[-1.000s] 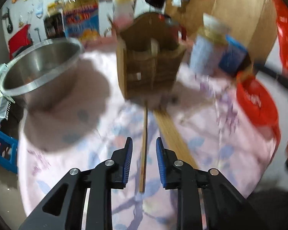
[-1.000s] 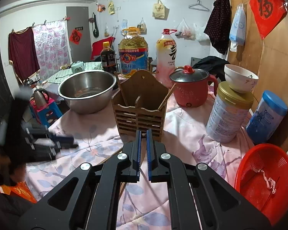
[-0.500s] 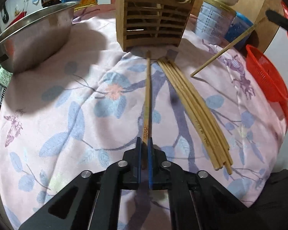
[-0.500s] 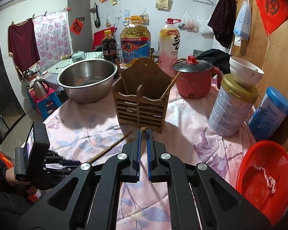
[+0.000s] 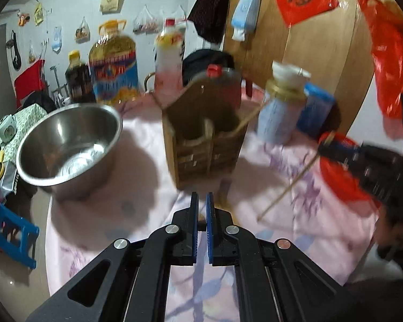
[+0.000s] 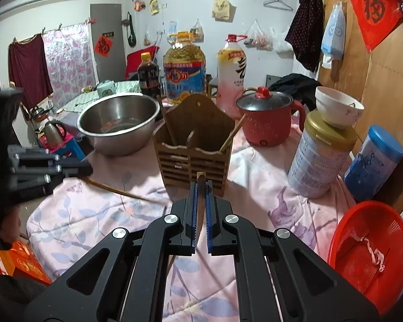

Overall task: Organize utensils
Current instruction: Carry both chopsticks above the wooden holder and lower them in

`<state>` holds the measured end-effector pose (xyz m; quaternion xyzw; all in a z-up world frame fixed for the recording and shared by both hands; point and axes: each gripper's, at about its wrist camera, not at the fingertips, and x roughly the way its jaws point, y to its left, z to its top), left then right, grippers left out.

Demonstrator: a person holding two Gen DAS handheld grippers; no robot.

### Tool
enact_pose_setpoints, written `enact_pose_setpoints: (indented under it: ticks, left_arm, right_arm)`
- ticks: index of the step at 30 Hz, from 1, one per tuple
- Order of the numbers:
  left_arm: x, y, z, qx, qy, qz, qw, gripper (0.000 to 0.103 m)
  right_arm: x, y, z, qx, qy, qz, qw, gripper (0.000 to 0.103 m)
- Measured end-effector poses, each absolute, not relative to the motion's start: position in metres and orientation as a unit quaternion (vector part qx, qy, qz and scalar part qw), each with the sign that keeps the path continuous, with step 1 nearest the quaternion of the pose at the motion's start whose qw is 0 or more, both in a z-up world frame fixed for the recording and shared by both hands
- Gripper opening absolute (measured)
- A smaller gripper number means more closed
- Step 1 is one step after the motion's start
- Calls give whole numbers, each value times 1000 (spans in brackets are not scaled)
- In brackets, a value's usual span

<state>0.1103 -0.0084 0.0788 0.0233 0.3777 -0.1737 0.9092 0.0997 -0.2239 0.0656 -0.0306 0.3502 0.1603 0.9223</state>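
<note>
pink floral cloth (image 6: 255, 166) is covering the table in front of you. the wooden utensil holder (image 6: 194, 145) is standing at the middle, holding one dark chopstick in its left compartment and one pale chopstick leaning out of its right. the steel bowl (image 6: 119, 120) to its left is sitting nearly empty, and the red basket (image 6: 368, 244) at near right is holding only a scrap of ribbon. your right gripper (image 6: 200, 187) is clamping its jaws tight on a chopstick (image 6: 200, 185) that is pointing at the holder. your left gripper (image 5: 201, 201) is also closed; the right view is showing a brown chopstick (image 6: 121, 191) sticking out from it above the cloth, while its own blurred view is hiding that stick.
</note>
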Motion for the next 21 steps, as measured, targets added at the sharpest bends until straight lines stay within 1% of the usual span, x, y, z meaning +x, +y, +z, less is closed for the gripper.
enact_pose_setpoints:
  ticks: [9, 12, 21]
  left_arm:
    - [133, -30, 86, 26, 381, -174, 908, 6]
    - [143, -29, 95, 15, 381, -179, 907, 6]
    - [176, -41, 184, 33, 314, -193, 929, 6]
  right_arm:
    - [106, -228, 63, -22, 354, 163, 921, 7]
    - [113, -228, 72, -26, 345, 166, 923, 7]
    - [151, -230, 142, -15, 268, 180, 946, 7]
